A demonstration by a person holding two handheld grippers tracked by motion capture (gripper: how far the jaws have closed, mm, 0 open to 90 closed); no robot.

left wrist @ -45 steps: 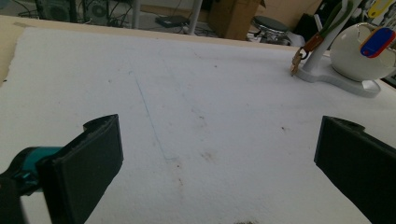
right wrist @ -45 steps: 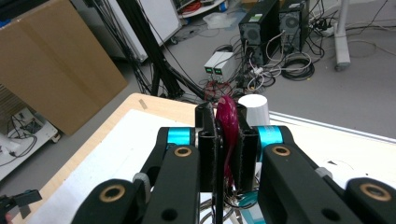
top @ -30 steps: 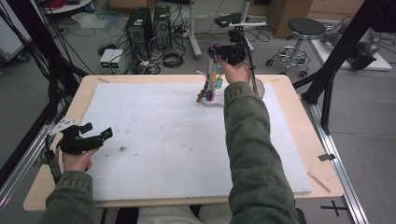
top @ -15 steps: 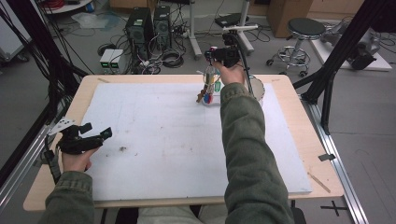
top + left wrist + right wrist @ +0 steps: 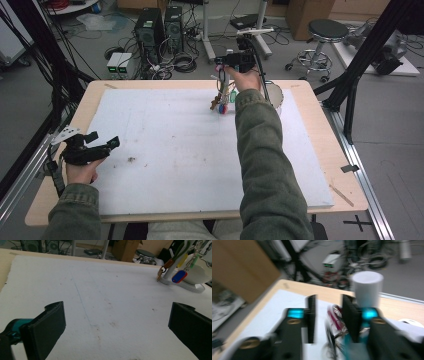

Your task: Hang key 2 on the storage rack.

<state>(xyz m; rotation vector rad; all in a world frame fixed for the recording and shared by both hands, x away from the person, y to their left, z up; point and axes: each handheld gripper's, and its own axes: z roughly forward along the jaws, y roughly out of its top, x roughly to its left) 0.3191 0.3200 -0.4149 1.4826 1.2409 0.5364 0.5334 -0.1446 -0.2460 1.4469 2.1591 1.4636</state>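
Keys are hung on a white stand at the far side of the surface, where the right gripper is held just above them with its fingers just opened a little and nothing pinched, likely so the keys can hang free, while the left gripper is kept wide and empty, out of the way.

Even, soft light; right gripper view blurred (motion smear).

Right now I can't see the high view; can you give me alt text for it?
The right gripper, jaws just opened a little, hangs over a white stand hung with coloured key tags at the far edge of a white foam mat. A white bowl sits beside the stand. The left gripper rests open, holding nothing, near the mat's left edge.
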